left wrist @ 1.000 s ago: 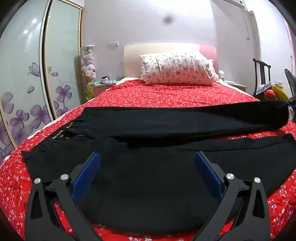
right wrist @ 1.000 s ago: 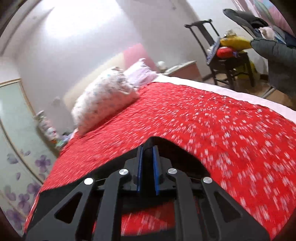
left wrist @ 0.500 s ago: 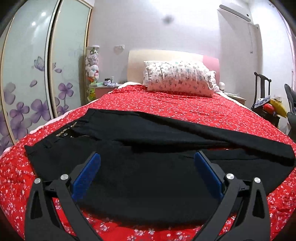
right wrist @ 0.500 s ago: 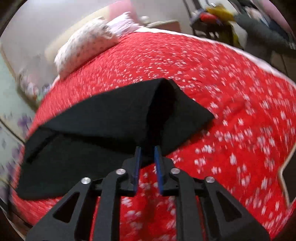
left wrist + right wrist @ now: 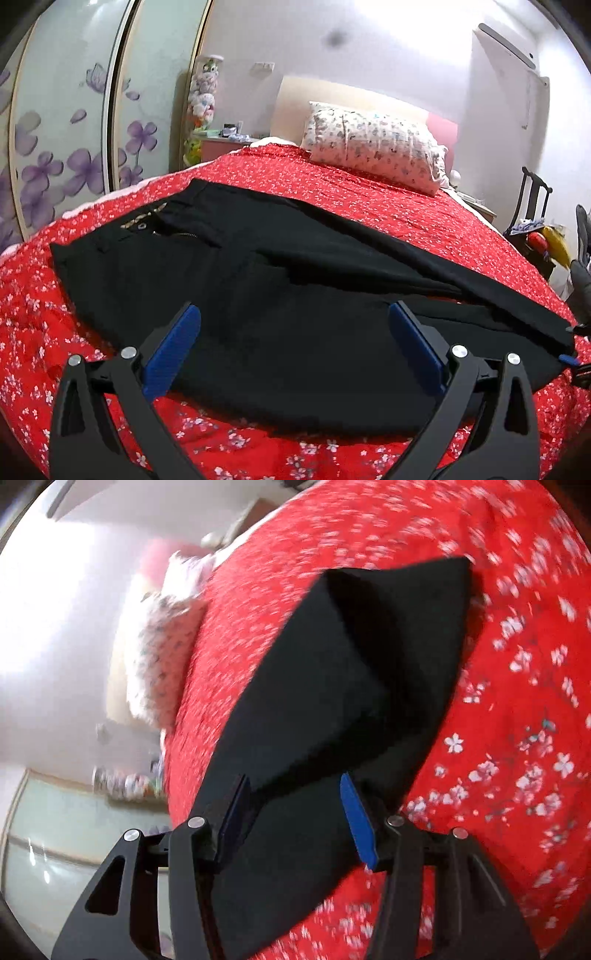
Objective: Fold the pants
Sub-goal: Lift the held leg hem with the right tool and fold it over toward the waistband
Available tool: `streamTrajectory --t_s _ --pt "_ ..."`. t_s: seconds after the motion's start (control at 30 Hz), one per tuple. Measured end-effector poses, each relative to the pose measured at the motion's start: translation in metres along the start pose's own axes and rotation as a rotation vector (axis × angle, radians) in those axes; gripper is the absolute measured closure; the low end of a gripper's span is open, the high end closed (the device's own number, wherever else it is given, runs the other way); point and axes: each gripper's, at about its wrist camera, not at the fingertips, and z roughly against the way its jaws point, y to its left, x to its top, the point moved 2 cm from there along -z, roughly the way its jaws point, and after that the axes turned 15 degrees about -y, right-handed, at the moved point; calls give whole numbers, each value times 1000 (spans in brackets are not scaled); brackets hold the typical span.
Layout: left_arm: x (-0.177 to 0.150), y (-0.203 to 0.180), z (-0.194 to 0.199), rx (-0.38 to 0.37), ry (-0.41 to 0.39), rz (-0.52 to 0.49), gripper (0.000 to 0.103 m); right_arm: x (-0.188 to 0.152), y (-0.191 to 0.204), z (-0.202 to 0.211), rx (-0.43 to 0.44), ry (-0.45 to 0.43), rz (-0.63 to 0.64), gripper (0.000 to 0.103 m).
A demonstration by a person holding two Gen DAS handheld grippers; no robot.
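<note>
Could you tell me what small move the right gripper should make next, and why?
Probably draw the right gripper back off the pants. Its jaws have just been opening, and the folded-over leg end already lies on the lower leg on the bed, so nothing more needs carrying.

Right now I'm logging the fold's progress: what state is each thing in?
pants: flat on the bed, one leg folded across the other, zipper open
leg ends: on the bedspread, unheld
left claw: open wide above the pants, holding nothing
right claw: open, jaws just opened, over the leg ends
pillow: at the headboard
</note>
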Motion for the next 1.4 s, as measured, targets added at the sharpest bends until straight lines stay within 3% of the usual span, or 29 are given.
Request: streamTrajectory --t_s 0.2,0.23,0.27,0.33,0.43,0.57,0.67,0.73,0.83,0.97,1.13,1.3,1.4 --pt "-1 6 -4 -30 31 65 2 12 -3 -13 -21 -99 -10 51" --pt "-2 5 -5 -37 34 70 2 13 -2 -17 -27 -110 0 56" --pt "-2 3 -5 -41 35 71 2 12 -5 -17 -40 -121 15 73" --pt "-3 1 -5 -43 35 53 2 10 -10 -24 -23 -120 11 88" --pt "-6 -2 -8 -35 42 25 2 13 -11 -10 52 -149 -27 90" --pt "-7 3 -9 -40 48 67 2 30 2 25 148 -283 7 91" --pt "-7 9 -11 -50 58 119 2 35 -10 36 102 -327 -13 91" --pt "-8 13 -15 -57 80 152 2 33 -31 26 16 -274 -81 91" --pt "-10 18 -20 -72 110 190 2 29 -55 11 -38 -208 -171 93" --pt "5 22 -31 -71 121 195 2 33 -41 11 -40 -223 -87 93" --pt "55 15 -83 -86 138 174 2 33 -47 6 -71 -182 -72 93" --pt "82 3 -182 -136 296 230 2 38 -46 6 -78 -148 -19 93" --pt "85 6 -242 -87 372 321 2 41 -42 4 -87 -137 22 93"
